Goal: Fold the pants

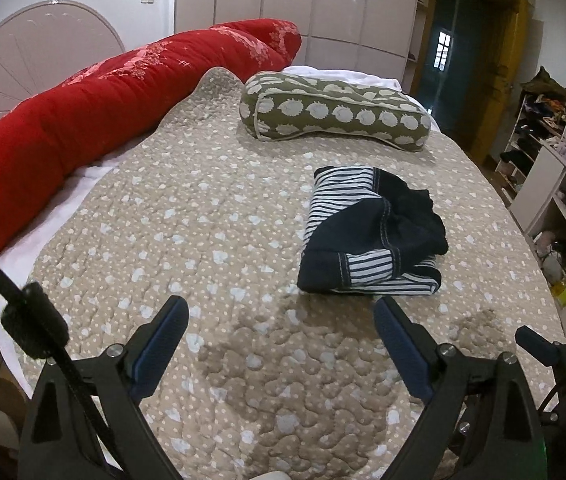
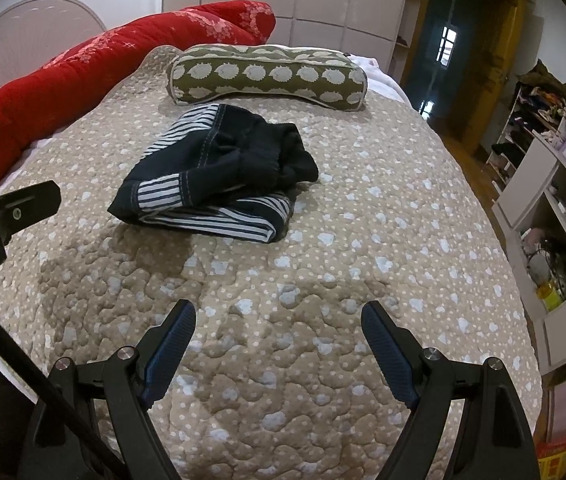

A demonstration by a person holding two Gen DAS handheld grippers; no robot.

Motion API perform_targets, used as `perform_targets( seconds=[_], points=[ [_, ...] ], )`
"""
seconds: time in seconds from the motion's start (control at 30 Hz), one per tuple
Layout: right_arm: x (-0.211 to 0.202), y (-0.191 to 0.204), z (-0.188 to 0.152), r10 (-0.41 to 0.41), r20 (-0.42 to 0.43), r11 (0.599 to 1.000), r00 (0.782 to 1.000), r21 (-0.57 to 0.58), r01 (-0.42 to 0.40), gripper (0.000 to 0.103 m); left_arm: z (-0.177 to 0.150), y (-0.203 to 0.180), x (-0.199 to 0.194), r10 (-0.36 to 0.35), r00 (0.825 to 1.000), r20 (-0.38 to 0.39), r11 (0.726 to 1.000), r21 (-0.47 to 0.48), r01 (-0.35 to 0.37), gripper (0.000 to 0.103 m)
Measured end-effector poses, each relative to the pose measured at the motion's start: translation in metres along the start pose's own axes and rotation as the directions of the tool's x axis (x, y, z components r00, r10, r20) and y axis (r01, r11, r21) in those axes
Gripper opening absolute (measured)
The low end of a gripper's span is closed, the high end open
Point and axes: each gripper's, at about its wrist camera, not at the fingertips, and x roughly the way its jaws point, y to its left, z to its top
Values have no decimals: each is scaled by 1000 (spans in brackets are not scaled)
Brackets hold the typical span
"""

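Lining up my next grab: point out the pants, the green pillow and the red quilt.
pants (image 2: 219, 172): right wrist view, dark top fold.
green pillow (image 2: 267, 76): right wrist view, patterned front side.
red quilt (image 1: 83, 112): left wrist view, middle of the roll.

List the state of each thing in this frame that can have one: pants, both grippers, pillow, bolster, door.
pants: folded into a compact bundle, lying on the quilt, dark waist part rumpled on top.
left gripper: open, empty, above the quilt short of the pants.
right gripper: open, empty, above bare quilt.
green pillow: lying flat beyond the pants.
red bolster: lying along the bed's far edge.
door: open.
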Motion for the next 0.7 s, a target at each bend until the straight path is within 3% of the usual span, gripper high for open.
perform_targets(
  seconds=[0.7],
  points=[
    [12, 6, 1, 32, -18, 999, 999, 3, -32, 88, -4, 3, 19, 14, 999, -41, 1000, -5, -14, 93]
  ],
)
